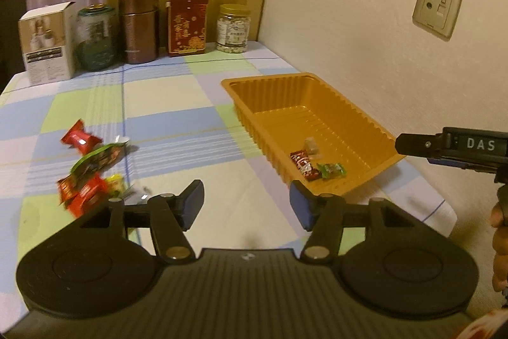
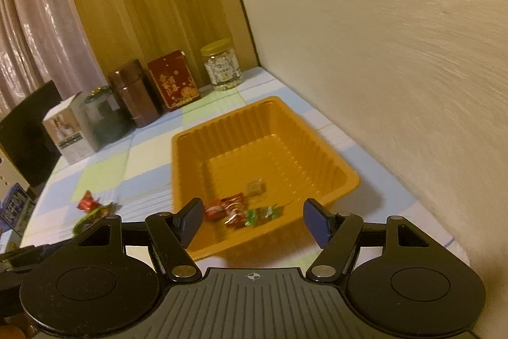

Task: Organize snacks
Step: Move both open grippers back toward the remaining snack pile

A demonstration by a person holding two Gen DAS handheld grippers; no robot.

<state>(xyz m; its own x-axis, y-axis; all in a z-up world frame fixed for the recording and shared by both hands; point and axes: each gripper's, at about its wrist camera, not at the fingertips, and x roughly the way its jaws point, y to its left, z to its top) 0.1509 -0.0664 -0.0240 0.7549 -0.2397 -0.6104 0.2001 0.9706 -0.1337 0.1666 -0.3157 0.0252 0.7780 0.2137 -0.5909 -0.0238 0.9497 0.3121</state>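
Both claws gape empty; loose snacks [image 1: 89, 170] lie just left of the left claw [image 1: 246, 205], far from the right claw [image 2: 252, 221].

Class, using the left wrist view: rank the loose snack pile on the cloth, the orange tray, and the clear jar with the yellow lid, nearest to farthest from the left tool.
1. Snack pile, beside the left tool, on its left.
2. Orange tray, ahead on the right, by the wall.
3. Clear jar, at the table's far end.

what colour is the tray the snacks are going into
Orange, with ribbed walls: the tray shows best in the left wrist view.
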